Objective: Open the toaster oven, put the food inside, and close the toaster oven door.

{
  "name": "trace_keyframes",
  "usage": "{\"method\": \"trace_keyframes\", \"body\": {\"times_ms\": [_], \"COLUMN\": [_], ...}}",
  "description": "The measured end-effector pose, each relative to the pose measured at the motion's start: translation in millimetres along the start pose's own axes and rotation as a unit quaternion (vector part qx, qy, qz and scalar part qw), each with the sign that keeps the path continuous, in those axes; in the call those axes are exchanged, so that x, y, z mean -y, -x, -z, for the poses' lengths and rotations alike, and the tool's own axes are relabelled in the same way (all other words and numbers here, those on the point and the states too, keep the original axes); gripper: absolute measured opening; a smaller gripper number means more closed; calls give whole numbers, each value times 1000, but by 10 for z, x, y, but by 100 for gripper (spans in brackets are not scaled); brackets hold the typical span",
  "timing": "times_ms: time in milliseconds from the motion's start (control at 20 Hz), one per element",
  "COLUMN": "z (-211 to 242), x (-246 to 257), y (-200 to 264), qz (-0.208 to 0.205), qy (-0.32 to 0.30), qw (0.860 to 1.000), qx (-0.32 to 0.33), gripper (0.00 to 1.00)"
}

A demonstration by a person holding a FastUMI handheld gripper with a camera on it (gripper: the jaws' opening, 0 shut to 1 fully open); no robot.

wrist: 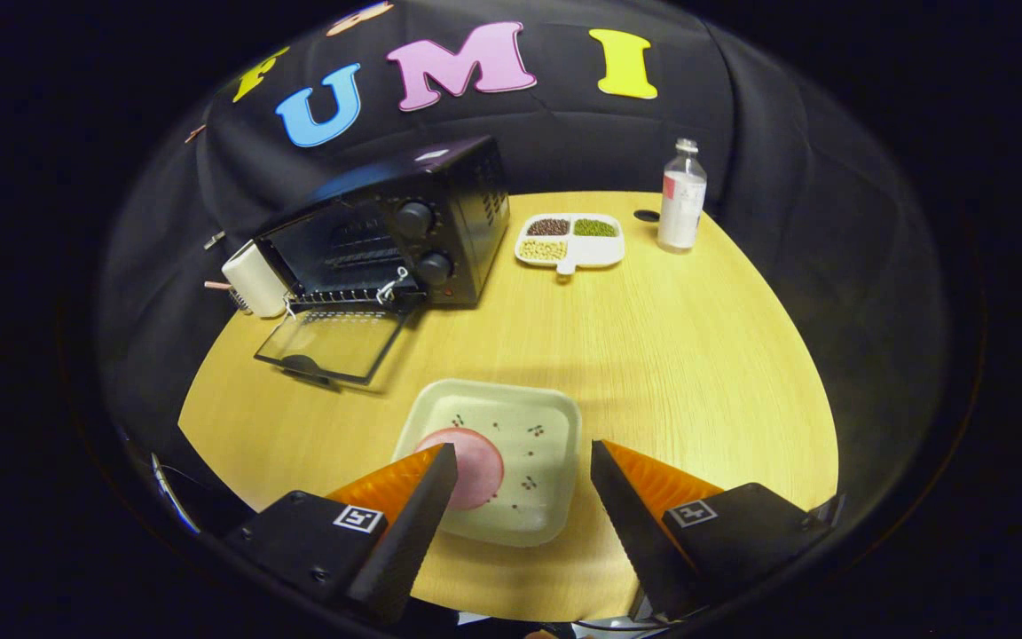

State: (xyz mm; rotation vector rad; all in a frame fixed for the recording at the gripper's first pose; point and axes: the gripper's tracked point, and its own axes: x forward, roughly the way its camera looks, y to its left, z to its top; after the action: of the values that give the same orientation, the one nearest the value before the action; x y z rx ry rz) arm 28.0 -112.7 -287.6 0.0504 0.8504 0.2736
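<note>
**Between the fingers: food dead ahead, oven off to the left**

Just above the tabletop, the gripper (pixel 524 466) hangs with its 2 fingers spread wide and nothing between them. The left fingertip (pixel 440 470) stands over the near edge of the pink food slice (pixel 475 463); the right one sits just off the plate's right rim.

The slice — round, flat, pale pink — lies on the left half of a square cream plate (pixel 546 444) with a small printed pattern. It has no long axis to speak of, so the approach angle matters less than the offset: the food sits left of the midline between the fingers, not centred. My judgement is that the coming grasp turns on this, and the gripper would need to shift a little left and down before closing. A thin, flat slice may also be hard to pinch off a flat plate.

Beyond the plate, across bare yellow table (pixel 697 355), the toaster oven (pixel 404 231) stands ahead and to the left, its glass door (pixel 334 342) already dropped flat toward the plate, the cavity open. So step 1 looks done; the food is not yet picked up.

Further right are a divided tray (pixel 600 255) holding 3 kinds of beans and a clear bottle (pixel 681 200), both well apart from the work. A white cylinder (pixel 254 280) sits beside the oven's left side.
</note>
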Motion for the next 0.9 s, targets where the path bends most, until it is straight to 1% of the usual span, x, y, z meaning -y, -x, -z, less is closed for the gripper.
{"method": "trace_keyframes", "body": {"times_ms": [200, 350, 400, 550, 600, 650, 700, 750, 850, 900], "z": [224, 335, 368, 397, 425, 403, 417, 411, 423, 436], "x": [178, 236, 223, 190, 163, 138, 118, 129, 184, 210], "y": [-190, -291, -321, -366, -366, -360, -376, -385, -378, -397], "qz": [-1, -1, -3, -10, -13, -19, -23, -21, -12, -5], "qy": [-24, -29, -28, -26, -28, -33, -38, -41, -51, -54], "qw": [999, 998, 998, 997, 997, 997, 996, 996, 995, 995], "qx": [-33, -53, -58, -65, -70, -68, -73, -75, -82, -85], "gripper": [100, 97, 95, 85, 73, 67, 64, 64, 56, 44]}}
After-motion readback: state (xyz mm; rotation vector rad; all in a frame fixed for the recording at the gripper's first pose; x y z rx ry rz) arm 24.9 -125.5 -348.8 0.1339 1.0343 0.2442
